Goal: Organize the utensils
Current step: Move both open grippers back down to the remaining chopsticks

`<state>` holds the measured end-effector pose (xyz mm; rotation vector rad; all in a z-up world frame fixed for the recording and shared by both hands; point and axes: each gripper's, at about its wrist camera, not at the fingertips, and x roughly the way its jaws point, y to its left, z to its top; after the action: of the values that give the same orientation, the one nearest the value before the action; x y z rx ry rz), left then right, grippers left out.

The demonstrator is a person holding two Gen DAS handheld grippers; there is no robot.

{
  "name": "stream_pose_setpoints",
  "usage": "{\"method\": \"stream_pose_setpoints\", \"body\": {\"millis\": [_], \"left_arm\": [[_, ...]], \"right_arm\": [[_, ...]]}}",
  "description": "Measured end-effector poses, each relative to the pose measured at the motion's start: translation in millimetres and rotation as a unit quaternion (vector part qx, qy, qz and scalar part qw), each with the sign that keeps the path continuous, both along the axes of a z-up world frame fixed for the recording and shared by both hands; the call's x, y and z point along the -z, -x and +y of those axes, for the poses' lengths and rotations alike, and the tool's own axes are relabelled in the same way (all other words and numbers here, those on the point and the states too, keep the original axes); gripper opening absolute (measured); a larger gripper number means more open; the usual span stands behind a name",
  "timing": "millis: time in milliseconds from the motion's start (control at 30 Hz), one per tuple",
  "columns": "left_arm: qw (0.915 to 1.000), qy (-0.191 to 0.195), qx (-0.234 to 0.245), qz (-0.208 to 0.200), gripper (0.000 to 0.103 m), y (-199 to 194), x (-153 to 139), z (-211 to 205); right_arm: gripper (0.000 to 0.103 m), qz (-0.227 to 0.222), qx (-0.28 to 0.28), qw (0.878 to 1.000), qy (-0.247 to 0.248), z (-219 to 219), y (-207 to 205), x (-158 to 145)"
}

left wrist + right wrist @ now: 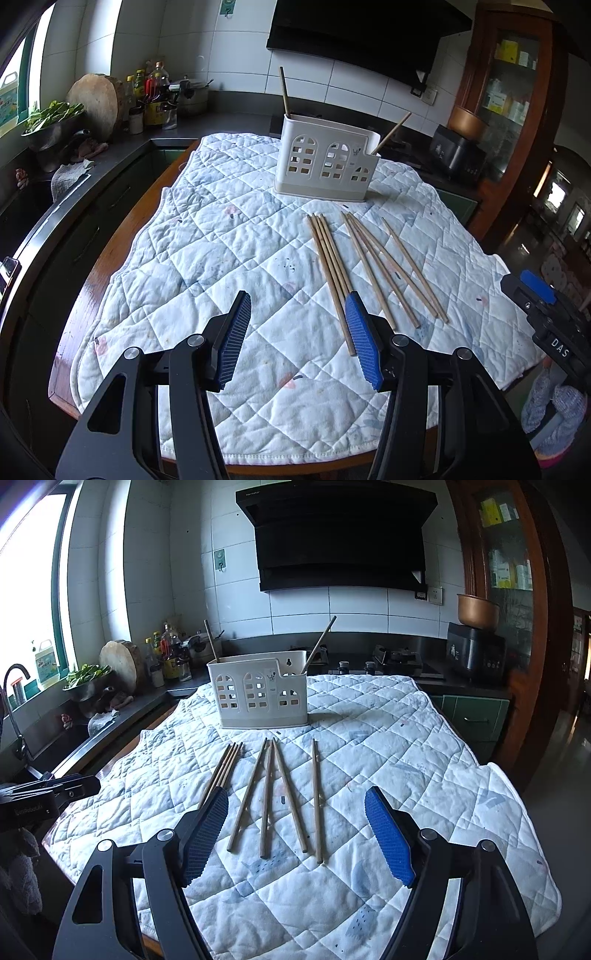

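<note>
While both grippers hang over the near edge of the quilt point(406, 746), nothing is between their pads: the left gripper point(297, 302) stands with its jaws apart over bare cloth, its right finger just in front of the tight bundle, and the right gripper point(297, 799) is spread wider, framing the near ends of the loose sticks without touching them.

Those chopsticks point(269, 797) look light, stiff and thin, round enough to roll and lying flat on soft padding, so I'd judge a pinch across the shaft near the near end to be the likely hold, pressing a little into the quilt to get under one. Four lie packed side by side on the left point(330, 254); four or so more fan out to their right, some crossing. All are plain pale wood.

Farther back stands the white holder point(258, 692) with window-shaped cutouts, upright on the quilt, two chopsticks already leaning out of it, one at each end.
</note>
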<state>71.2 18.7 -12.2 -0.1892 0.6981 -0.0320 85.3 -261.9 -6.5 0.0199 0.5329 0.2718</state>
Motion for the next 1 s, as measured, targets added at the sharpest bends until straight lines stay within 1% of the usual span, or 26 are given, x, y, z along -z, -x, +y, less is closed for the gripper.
{"method": "stream_pose_setpoints", "body": {"millis": [333, 567, 700, 767, 833, 1000], "left_arm": [[0.9999, 0.010, -0.003, -0.008, 0.055, 3.0, -0.9, 2.3], [0.9998, 0.012, 0.018, 0.006, 0.055, -3.1, 10.4, -4.8], [0.9991, 0.007, 0.038, 0.016, 0.055, -9.9, 19.4, -14.5], [0.9986, 0.010, 0.046, 0.024, 0.055, -14.7, 25.0, -18.2], [0.9981, 0.011, 0.053, 0.030, 0.054, -18.8, 30.3, -20.8], [0.9969, 0.005, 0.066, 0.043, 0.053, -28.5, 42.1, -29.1]], "right_arm": [[0.074, 0.004, 0.000, 1.000, -0.011, -5.3, 2.0, 5.1], [0.074, 0.020, 0.003, 1.000, -0.009, -14.3, -3.1, 22.8], [0.067, 0.040, 0.004, 0.999, 0.001, -17.5, -10.8, 35.8], [0.066, 0.048, 0.004, 0.999, 0.003, -19.1, -15.0, 42.4], [0.060, 0.059, 0.000, 0.998, 0.007, -19.4, -19.6, 48.5], [0.053, 0.080, -0.012, 0.997, 0.009, -17.7, -30.7, 59.0]]}}
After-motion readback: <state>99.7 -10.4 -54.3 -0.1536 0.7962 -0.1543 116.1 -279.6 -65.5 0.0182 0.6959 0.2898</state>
